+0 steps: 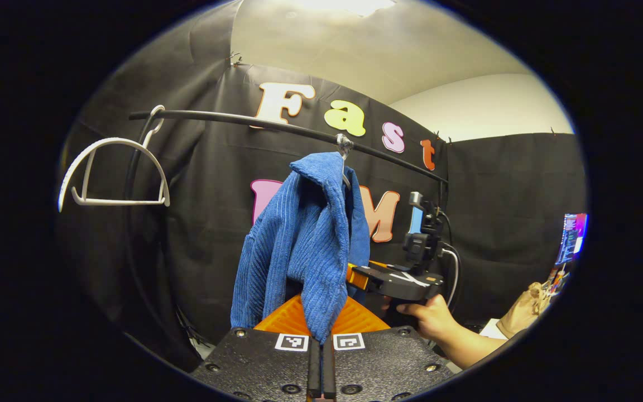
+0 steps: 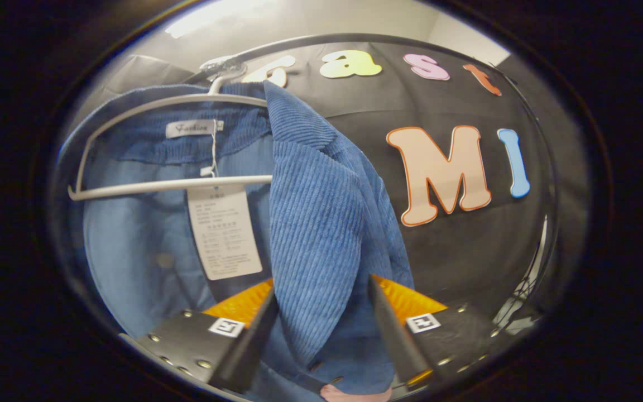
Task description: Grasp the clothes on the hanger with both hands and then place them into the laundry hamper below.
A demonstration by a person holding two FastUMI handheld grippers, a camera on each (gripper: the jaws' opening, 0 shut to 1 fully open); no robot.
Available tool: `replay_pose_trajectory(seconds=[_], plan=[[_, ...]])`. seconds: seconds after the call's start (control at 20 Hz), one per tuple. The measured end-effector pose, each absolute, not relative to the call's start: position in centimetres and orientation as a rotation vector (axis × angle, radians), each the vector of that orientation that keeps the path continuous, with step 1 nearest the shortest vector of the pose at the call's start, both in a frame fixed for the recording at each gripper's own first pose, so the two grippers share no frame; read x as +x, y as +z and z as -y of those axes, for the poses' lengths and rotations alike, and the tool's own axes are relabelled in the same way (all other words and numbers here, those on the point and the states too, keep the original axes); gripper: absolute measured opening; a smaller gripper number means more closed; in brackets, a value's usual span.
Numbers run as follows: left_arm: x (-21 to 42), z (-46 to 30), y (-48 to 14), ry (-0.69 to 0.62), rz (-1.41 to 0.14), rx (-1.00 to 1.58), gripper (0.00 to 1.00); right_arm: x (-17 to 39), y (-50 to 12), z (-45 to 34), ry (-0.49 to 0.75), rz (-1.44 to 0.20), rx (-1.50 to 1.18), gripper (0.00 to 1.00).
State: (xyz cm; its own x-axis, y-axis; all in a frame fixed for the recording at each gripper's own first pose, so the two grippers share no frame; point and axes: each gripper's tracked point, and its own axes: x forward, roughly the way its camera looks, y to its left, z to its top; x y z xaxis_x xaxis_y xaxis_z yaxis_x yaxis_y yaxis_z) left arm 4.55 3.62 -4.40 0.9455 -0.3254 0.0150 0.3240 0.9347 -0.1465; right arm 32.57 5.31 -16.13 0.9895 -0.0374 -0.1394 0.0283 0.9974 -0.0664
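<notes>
Blue corduroy jacket (image 1: 305, 245) hanging from the black rail (image 1: 254, 121), left gripper (image 1: 320, 349) pinched closed on its hem, right gripper (image 1: 358, 276) beside it, empty white hanger (image 1: 112, 170) far left; right gripper view, jacket (image 2: 321, 223) on its white hanger (image 2: 171, 142), right gripper (image 2: 321, 312) spread wide around a fold, fingers (image 2: 254, 329) apart.

Blue ribbed jacket (image 2: 316, 223), seemingly white hanger (image 2: 171, 184)
</notes>
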Motion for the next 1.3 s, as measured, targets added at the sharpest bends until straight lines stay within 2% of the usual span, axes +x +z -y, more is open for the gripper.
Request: replay_pose_trajectory(seconds=[0.15,0.25,0.4,0.65,0.7,0.8,0.85,0.9,0.95,1.0,1.25,1.3], plan=[[4.3,-4.3,-4.6,-0.369,-0.038,-0.101,0.02,32.2,-15.8,-4.3,-0.046,-0.119,-0.143,0.04],[4.1,-4.9,-4.1,-0.392,-0.018,-0.069,0.04,31.6,-15.3,-3.9,-0.027,-0.101,-0.159,0.04],[3.9,-6.2,-3.0,-0.405,0.022,-0.041,0.02,30.7,-13.7,-1.3,-0.078,-0.077,-0.175,0.01],[6.0,-11.8,-1.2,-0.240,0.073,0.040,0.00,30.7,-11.7,1.4,-0.138,-0.051,-0.210,0.00],[6.4,-12.4,-1.0,-0.224,0.074,0.044,0.05,31.0,-11.8,1.6,-0.147,-0.063,-0.228,0.01],[7.2,-13.7,-0.4,-0.185,0.094,0.060,0.02,32.0,-11.7,2.5,-0.178,-0.069,-0.278,0.00],[7.7,-14.5,-0.3,-0.159,0.099,0.069,0.00,32.5,-11.5,2.9,-0.193,-0.064,-0.295,0.04],[8.0,-15.3,0.1,-0.132,0.107,0.077,0.02,33.0,-11.3,3.1,-0.209,-0.058,-0.307,0.01],[8.3,-15.9,0.7,-0.106,0.129,0.081,0.00,33.5,-11.0,3.4,-0.231,-0.048,-0.318,0.01],[8.3,-16.3,1.6,-0.085,0.156,0.080,0.02,34.0,-10.8,4.1,-0.261,-0.039,-0.321,0.01],[8.7,-17.7,4.5,-0.023,0.244,0.044,0.00,36.1,-8.6,5.6,-0.367,0.040,-0.295,0.01],[8.8,-17.9,5.2,-0.008,0.263,0.056,0.02,36.4,-8.5,5.8,-0.372,0.043,-0.291,0.04]])
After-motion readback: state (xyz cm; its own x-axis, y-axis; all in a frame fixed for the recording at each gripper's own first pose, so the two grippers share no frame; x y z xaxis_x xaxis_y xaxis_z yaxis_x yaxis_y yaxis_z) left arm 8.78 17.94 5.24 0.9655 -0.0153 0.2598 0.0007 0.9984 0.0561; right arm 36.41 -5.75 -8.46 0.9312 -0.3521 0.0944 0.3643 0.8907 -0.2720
